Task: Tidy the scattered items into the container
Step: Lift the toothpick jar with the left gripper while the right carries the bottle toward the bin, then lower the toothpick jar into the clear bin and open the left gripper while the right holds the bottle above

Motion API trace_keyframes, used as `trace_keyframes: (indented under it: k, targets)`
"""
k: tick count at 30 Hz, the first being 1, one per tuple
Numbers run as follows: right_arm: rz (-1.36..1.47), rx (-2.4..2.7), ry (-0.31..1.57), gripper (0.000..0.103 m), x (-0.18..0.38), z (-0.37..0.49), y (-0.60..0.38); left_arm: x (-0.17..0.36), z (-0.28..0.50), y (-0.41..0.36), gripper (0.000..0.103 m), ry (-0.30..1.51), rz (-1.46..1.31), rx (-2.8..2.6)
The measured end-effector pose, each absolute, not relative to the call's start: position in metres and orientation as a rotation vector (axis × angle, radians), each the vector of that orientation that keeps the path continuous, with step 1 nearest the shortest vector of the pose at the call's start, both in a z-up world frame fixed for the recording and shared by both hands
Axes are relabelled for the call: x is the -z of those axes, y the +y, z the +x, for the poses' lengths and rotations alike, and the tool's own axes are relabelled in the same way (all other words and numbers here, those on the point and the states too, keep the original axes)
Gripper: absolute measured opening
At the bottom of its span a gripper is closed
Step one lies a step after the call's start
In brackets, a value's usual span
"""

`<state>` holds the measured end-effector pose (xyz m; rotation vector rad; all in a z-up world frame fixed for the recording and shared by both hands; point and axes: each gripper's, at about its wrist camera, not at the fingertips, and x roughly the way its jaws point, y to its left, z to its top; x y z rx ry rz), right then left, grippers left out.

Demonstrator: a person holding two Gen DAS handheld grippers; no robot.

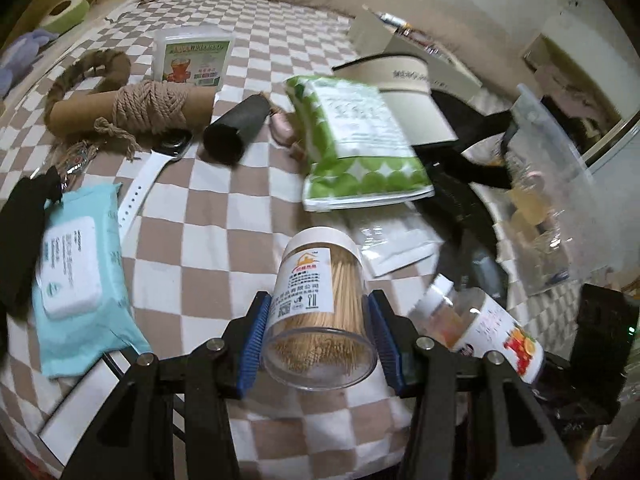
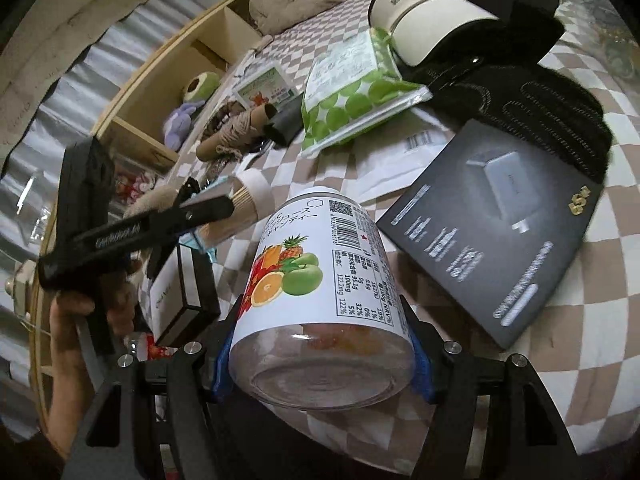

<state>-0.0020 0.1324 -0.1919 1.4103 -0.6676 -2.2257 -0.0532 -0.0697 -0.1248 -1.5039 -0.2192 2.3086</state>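
Blue-padded left gripper clamps the toothpick jar, right gripper clamps the candy jar; both carried, needing the clear bin next.

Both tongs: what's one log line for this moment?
left tongs: shut on toothpick jar | right tongs: shut on candy jar | both jars above checkered bed | clear container: not reached

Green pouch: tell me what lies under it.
The green pouch overlaps a white flat packet on the checkered sheet, and its far end leans on the cream cap. Anything else beneath is hidden.
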Motion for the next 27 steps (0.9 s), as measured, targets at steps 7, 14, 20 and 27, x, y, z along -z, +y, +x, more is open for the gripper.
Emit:
trace_keyframes:
  k: [7,14,20,27]
  targets:
    - [1.341,2.258,-0.713,0.069,0.17,0.002,0.153,0.092,-0.028,-0.055,0.049,-0.207,-1.359,-2.375]
    - [1.204,2.341,-0.743,0.069,0.13,0.009,0.186,0.046,-0.01,-0.025,0.049,-0.222,-1.161,-2.376]
    - [1.044,2.429,-0.753,0.069,0.086,0.021,0.23,0.012,-0.002,0.01,0.049,-0.279,-1.023,-2.34]
    - [0.884,2.586,-0.73,0.069,0.037,0.038,0.293,-0.015,-0.001,0.06,0.049,-0.318,-0.915,-2.276]
